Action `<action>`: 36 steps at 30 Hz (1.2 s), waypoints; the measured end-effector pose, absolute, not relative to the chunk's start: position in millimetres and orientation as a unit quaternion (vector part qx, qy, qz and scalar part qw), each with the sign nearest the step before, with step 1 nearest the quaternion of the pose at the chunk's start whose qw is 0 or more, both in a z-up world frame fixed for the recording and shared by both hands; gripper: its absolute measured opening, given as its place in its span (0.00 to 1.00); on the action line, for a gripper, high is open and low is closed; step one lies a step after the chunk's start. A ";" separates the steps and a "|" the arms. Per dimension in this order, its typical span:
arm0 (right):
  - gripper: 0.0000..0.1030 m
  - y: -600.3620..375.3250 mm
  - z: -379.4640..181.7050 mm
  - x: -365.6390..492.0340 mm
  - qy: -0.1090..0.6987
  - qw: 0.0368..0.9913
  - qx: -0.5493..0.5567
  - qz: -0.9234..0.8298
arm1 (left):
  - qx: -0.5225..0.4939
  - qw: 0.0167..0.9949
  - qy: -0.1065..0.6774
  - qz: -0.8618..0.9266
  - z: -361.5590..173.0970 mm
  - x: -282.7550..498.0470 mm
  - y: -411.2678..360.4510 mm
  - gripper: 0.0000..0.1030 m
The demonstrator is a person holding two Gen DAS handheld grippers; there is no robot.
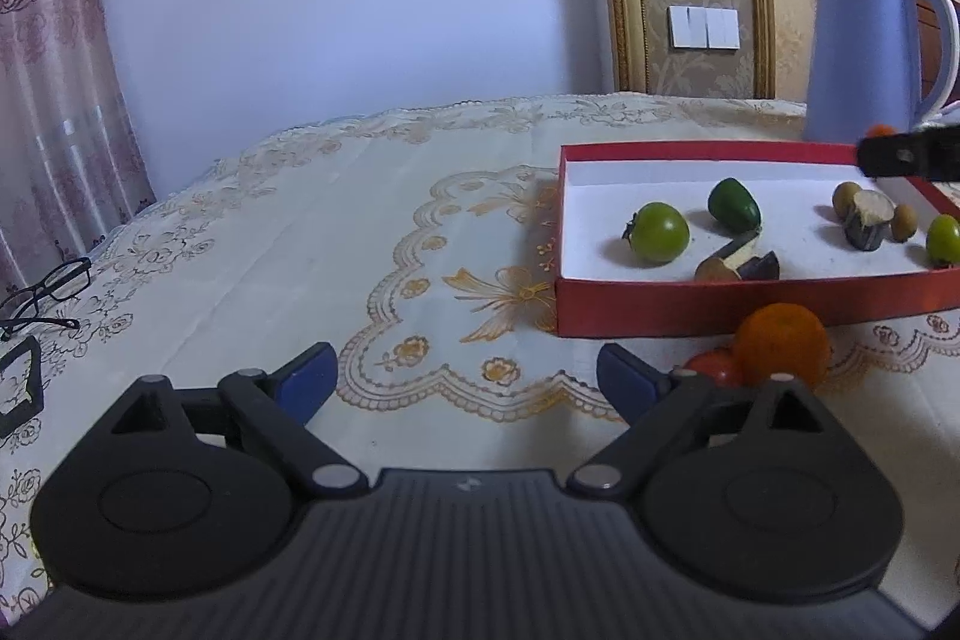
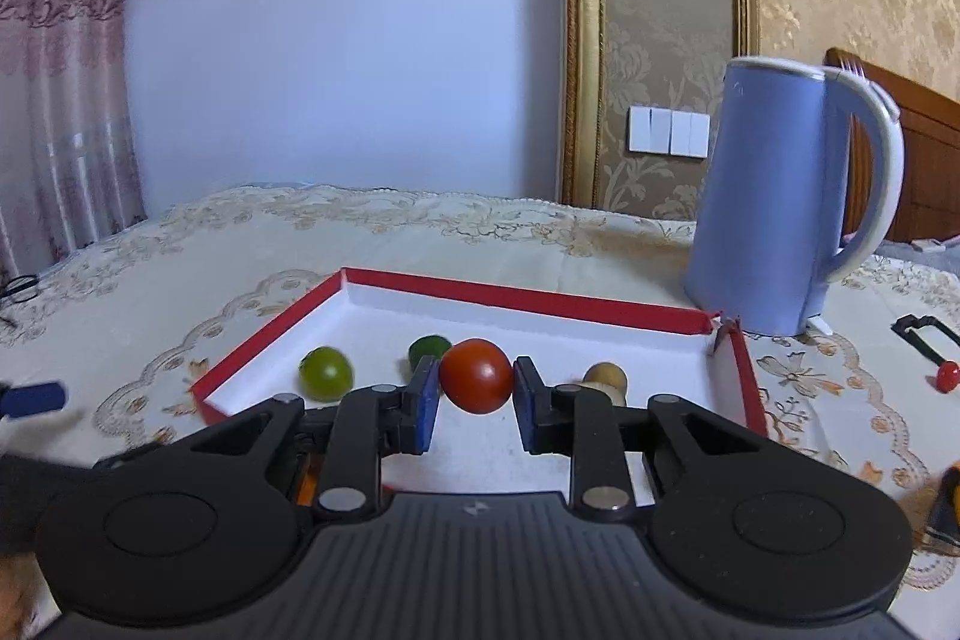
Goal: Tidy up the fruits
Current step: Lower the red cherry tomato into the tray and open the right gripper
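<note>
Right gripper clamps a red tomato between its blue pads, carrying it above the near part of the box, presumably to drop it in with the rest. Left gripper has its jaws spread wide with nothing between them, low over the cloth just off the box's near left corner; judging by its aim, it is readying for the loose fruit.

Largest on the table is the blue kettle, standing just beyond the box's far right corner, out of the work. Next comes the red box, white inside and shallow, so fruit can go in from above. It sits on the lace tablecloth toward the right side.

Outside the box, touching its near wall, lie an orange and a second tomato, not yet sorted. Inside are a green tomato, a dark green fruit, some cut pieces and small brown fruits.

Glasses lie near the left edge, apart from the task.
</note>
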State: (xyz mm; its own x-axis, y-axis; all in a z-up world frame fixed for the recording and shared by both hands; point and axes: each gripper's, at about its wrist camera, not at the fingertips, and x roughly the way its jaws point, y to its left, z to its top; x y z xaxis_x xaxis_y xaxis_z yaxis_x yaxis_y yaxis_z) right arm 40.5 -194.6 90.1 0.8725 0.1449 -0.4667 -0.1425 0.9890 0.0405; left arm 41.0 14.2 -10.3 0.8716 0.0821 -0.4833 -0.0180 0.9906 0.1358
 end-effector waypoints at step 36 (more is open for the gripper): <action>0.26 -200.4 64.2 83.9 0.273 0.961 -0.002 0.032 | 0.021 0.968 0.249 0.001 -9.2 38.2 26.3 1.00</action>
State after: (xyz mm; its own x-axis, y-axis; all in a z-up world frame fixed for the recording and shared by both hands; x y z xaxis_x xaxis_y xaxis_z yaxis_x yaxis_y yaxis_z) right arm 83.9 -200.4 64.2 0.8489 0.0605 -0.5251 -0.0626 0.9979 0.0139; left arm 38.2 26.3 -9.2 0.8758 0.0131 -0.4824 0.0076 0.9991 0.0410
